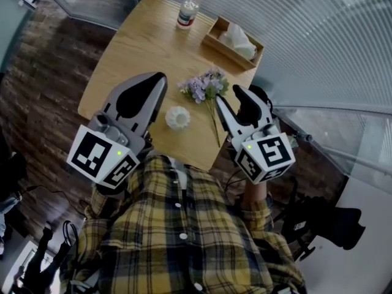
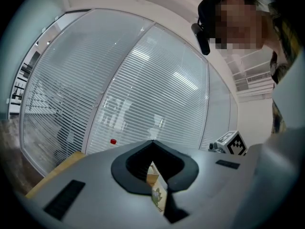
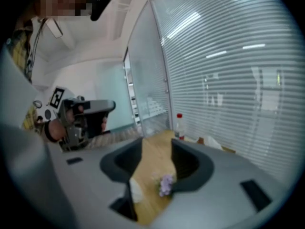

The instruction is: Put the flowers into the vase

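A bunch of lilac flowers (image 1: 205,86) lies flat on the wooden table (image 1: 141,41), its stems running toward the near edge. A small white ribbed vase (image 1: 177,117) stands just left of the stems. My right gripper (image 1: 228,94) hovers over the stems at the table's right, jaws open and empty. In the right gripper view the flowers (image 3: 166,184) and the vase (image 3: 136,192) show through the gap of the right gripper (image 3: 156,144). My left gripper (image 1: 159,79) is held above the table left of the vase. Its jaws are shut, leaving a thin slit at the left gripper (image 2: 152,144), with nothing held.
A clear bottle with a red cap (image 1: 188,8) stands at the table's far edge. Beside it sits a wooden tissue box (image 1: 234,41). Glass walls with blinds run along the right. The table's near edge lies just in front of my plaid shirt.
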A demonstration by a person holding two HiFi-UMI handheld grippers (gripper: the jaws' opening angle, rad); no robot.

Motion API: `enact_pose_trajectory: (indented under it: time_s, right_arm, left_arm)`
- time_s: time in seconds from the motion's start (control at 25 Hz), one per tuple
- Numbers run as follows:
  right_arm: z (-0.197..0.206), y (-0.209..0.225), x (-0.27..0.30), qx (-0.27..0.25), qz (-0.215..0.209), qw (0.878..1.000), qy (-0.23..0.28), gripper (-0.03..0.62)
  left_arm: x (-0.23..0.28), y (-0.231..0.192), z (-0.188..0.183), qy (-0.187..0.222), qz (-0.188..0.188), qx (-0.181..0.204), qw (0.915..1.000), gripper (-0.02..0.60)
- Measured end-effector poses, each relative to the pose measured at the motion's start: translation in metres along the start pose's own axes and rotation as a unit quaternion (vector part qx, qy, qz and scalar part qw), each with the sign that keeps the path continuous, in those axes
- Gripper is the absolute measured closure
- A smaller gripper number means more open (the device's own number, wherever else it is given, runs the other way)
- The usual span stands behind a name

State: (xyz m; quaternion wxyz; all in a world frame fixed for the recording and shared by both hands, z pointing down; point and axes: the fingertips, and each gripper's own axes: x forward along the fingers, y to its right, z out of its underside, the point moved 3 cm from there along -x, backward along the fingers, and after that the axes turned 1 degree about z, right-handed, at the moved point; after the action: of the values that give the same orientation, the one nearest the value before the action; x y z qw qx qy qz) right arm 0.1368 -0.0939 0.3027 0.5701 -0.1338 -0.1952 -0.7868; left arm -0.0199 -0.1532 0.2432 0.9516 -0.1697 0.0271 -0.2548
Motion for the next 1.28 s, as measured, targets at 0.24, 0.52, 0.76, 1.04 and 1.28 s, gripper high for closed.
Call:
enact_pose_trajectory:
  time_s: [0.24,0.52,0.76,1.04,1.28]
  right_arm:
    - [0.038,0.011,0.016,0.009,-0.007,0.997,-0.075,0.393]
    - [0.09,0.03,0.036,0.015,0.0,0.985,-0.17,0.388]
    - [0.137,0.04,0.049,0.016,-0.001,0.97,-0.244,0.388]
    - [0.177,0.052,0.062,0.033,0.003,0.955,-0.294,0.388]
    - [0.206,0.058,0.073,0.039,0.013,0.943,-0.33,0.388]
  left_arm:
    - [-0.002,-0.004,0.002,-0.001,-0.004,-0.003,1.0,0.572]
    - [-0.005,-0.016,0.007,-0.008,-0.015,-0.006,0.9998,0.572]
    - [-0.014,-0.028,0.015,-0.017,-0.033,-0.012,0.9992,0.574]
    - [-0.023,-0.036,0.026,-0.02,-0.047,-0.025,0.9984,0.574]
    - [-0.033,-0.041,0.032,-0.025,-0.058,-0.031,0.9975,0.574]
